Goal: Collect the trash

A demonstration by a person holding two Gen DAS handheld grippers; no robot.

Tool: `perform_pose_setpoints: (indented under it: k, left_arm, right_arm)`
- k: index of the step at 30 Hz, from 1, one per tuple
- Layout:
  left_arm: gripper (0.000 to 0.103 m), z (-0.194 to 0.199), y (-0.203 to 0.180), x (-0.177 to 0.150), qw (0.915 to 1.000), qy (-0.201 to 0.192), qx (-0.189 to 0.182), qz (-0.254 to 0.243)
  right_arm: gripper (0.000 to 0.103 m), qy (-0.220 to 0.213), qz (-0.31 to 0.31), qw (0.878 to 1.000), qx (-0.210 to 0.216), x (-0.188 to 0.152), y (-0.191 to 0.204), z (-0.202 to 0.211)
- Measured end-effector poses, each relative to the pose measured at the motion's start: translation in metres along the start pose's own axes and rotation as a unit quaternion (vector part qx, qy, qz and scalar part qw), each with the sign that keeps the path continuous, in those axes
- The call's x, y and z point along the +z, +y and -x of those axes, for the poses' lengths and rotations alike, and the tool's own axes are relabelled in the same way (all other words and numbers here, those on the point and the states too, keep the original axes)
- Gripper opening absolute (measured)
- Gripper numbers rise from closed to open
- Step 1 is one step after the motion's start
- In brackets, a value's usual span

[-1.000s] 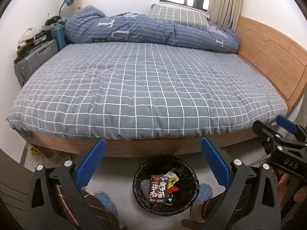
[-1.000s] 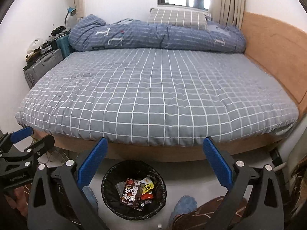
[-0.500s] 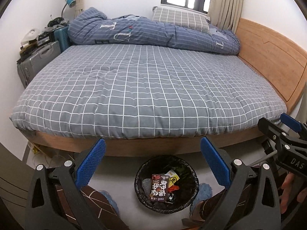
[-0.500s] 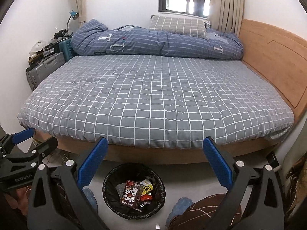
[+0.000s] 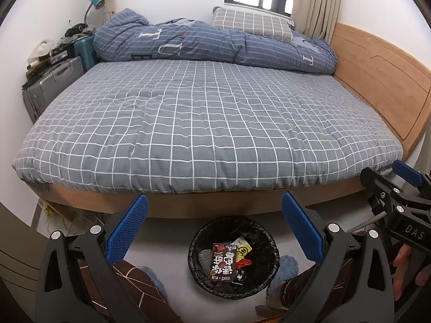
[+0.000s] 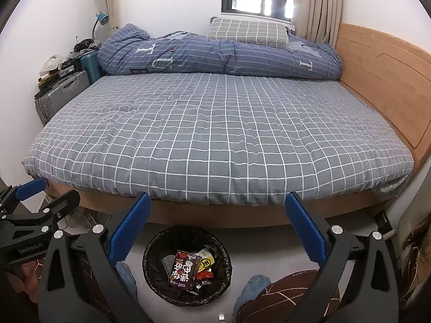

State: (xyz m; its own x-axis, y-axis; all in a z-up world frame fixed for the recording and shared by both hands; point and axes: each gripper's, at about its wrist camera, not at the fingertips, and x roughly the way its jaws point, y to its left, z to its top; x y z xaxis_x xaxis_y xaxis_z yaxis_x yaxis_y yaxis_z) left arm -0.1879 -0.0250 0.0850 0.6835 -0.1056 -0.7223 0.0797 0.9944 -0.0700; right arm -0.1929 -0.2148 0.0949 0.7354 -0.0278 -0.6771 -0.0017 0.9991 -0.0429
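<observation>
trash [image 5: 223,262] of glossy wrappers in round black-lined bin [image 5: 270,269], both ribbed blue tongs spread apart, checked quilted bedcover [image 5: 204,123]

L gripper [image 5: 214,223] + R gripper [image 6: 218,224]: jaws wide apart, empty, side by side.

Round black bag-lined trash bin [image 5: 233,257] [image 6: 187,266], upright on pale floor just before the bed's wooden edge. Inside: dark red snack packet [image 5: 223,262] [image 6: 183,270] lying flat on top, yellow wrapper [image 5: 241,247] [image 6: 205,260] and small red scrap [image 5: 243,263] [image 6: 204,274] beside it.
</observation>
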Motion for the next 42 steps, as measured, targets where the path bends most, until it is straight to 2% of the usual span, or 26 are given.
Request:
perform_pose_setpoints:
  k: [9, 20, 32, 38, 42]
  left_arm:
    - [0.097, -0.0012, 0.0008, 0.0012, 1.0, 0.003, 0.003, -0.001]
    - [0.097, -0.0026, 0.0026, 0.0023, 0.9997, 0.006, 0.024, -0.001]
    - [0.097, -0.0044, 0.0044, 0.0013, 0.9995, 0.009, 0.031, -0.003]
    - [0.097, -0.0067, 0.0047, -0.0025, 0.9997, 0.014, 0.021, -0.001]
    - [0.097, -0.0068, 0.0044, -0.0019, 0.9995, 0.011, 0.03, -0.005]
  right_arm:
    - [0.095, 0.002, 0.001, 1.0, 0.001, -0.0006, 0.0001, -0.0015]
    - [0.095, 0.003, 0.002, 1.0, 0.002, -0.0025, 0.0026, -0.0038]
    - [0.095, 0.005, 0.005, 1.0, 0.004, -0.0054, 0.0063, -0.0056]
    - [0.095, 0.005, 0.004, 1.0, 0.006, -0.0057, 0.0051, -0.0062]
    - [0.095, 0.006, 0.004, 1.0, 0.007, -0.0057, 0.0043, -0.0062]
